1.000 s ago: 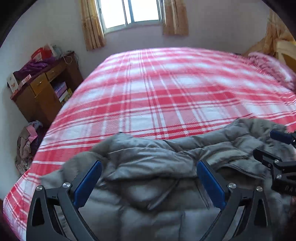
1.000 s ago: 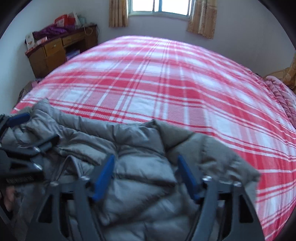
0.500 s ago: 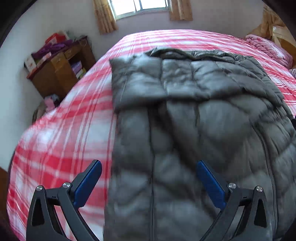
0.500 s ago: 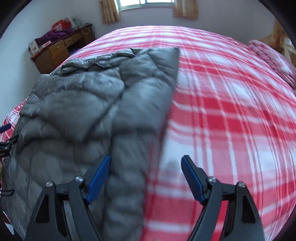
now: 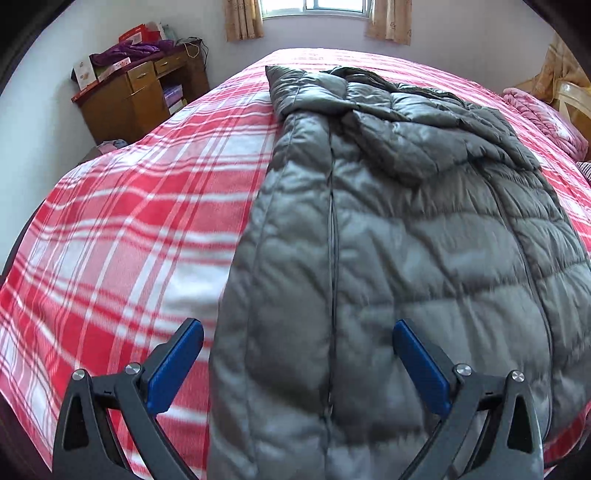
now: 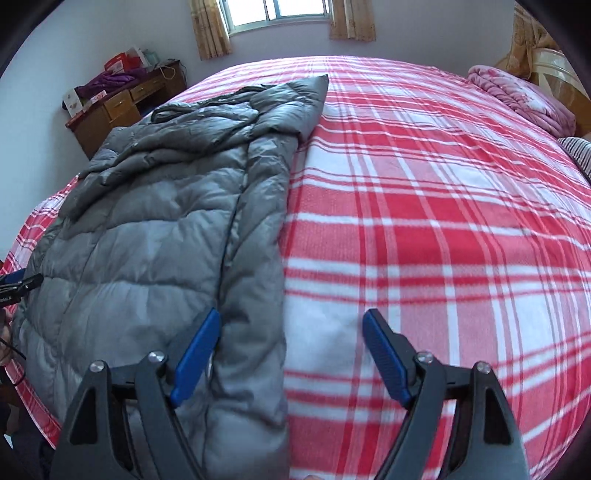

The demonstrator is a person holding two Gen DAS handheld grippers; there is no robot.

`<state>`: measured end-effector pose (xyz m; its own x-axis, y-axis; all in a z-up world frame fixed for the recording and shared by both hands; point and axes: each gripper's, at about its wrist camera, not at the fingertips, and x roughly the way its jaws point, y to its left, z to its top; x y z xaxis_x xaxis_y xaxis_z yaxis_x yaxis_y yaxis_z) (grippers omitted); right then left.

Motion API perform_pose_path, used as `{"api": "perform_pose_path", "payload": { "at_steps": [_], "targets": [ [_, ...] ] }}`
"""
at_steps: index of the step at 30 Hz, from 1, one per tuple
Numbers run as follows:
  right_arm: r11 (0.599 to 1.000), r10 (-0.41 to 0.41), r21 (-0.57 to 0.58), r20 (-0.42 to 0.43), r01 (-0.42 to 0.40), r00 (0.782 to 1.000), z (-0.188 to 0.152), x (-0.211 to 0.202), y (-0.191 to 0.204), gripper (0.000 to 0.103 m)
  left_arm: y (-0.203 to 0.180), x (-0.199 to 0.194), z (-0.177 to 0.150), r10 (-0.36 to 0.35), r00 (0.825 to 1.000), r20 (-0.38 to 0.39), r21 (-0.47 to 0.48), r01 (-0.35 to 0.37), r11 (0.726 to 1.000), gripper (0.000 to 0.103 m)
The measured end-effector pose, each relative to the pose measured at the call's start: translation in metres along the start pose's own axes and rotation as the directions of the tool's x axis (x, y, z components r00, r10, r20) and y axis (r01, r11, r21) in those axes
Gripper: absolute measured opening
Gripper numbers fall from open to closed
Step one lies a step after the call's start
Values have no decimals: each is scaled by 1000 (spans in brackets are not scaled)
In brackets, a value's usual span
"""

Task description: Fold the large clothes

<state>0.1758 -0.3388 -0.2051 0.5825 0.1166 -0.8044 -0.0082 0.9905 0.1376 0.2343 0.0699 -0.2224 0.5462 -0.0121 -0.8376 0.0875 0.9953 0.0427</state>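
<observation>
A large grey quilted puffer coat [image 5: 406, 229] lies flat and lengthwise on the red-and-white plaid bed [image 5: 129, 229]. Its hood and folded sleeves rest at the far end. My left gripper [image 5: 297, 332] hangs open over the coat's near left edge, holding nothing. In the right wrist view the same coat [image 6: 166, 229] fills the left half. My right gripper [image 6: 291, 325] is open above the coat's near right edge, and its left pad [image 6: 197, 354] sits over the fabric without pinching it. The left gripper's fingertips [image 6: 22, 282] poke in at the left border.
A wooden desk [image 5: 140, 96] piled with clothes and boxes stands against the far left wall. A pink blanket [image 6: 524, 99] and a striped pillow [image 6: 580, 151] lie at the bed's right end. A curtained window [image 5: 314, 5] is on the back wall. Bare plaid sheet [image 6: 443, 221] spreads right of the coat.
Both grippers drew back from the coat's far end toward its near hem. The coat, bunched close under the fingers a second ago, now lies stretched out flat on the bed.
</observation>
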Motion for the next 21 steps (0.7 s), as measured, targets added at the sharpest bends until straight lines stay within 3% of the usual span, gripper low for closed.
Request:
{"api": "perform_pose_path", "payload": {
  "at_steps": [9,13,14,15,16,17,18,21],
  "targets": [
    [999,36,18,8,-36,999,-40,-24,5,80,8,-15,-37,-36,999,-9,-32,36,999,102],
    [996,80,44,14,-81,997,-53,-32,8,60,11,-20,-50,-48,999,-5,-22,48,999,101],
    [994,97,47,14,-98,995,-57,-32,10,51,12,-19,-52,-69,998,-11,-20,69,997,91],
    [992,115,47,10,-116,993,-59,-32,12,46,12,-18,-55,-102,995,-22,-20,101,995,64],
    [990,136,44,4,-136,991,-62,-31,14,34,10,-18,-56,-136,990,-30,-18,136,991,57],
    [987,158,41,3,-158,987,-63,-30,17,22,8,-21,-57,-136,991,-18,1,136,991,42],
    [984,176,38,7,-176,984,-64,-31,19,19,4,-27,-56,-146,989,-9,32,146,989,23],
    [982,188,15,44,-189,981,-62,-42,26,14,-1,-49,-53,-130,990,46,68,127,990,11]
  ]
}}
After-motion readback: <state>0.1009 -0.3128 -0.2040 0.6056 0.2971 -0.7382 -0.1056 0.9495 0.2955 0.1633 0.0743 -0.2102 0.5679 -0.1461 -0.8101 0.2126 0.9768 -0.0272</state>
